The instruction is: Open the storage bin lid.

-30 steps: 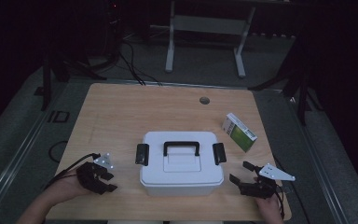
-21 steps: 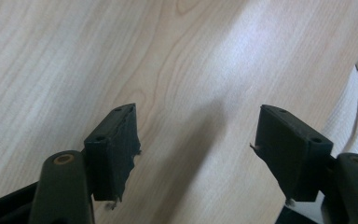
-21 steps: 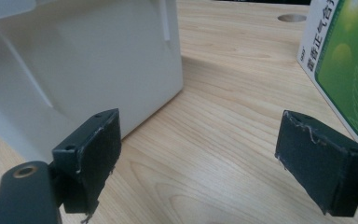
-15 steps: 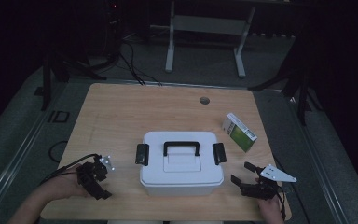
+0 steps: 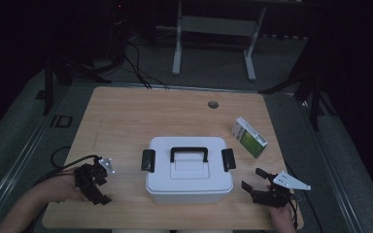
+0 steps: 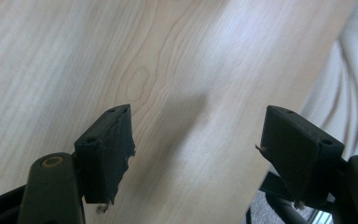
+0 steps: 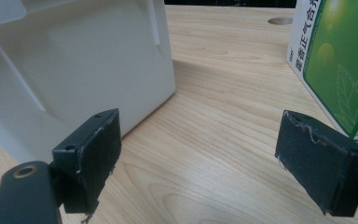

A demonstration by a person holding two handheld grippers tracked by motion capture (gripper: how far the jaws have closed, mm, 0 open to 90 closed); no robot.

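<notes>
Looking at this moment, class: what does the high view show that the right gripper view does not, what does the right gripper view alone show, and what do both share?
High view alone: the white plastic storage box's black carry handle and two black side latches, the left gripper near the table's front left corner, and the grey floor.

Right gripper view alone: the right gripper's worn black pads, spread wide apart with nothing between them, and the print on the green and white carton.

Shared: the white plastic storage box, the carton, the light wooden table and its round hole.
</notes>
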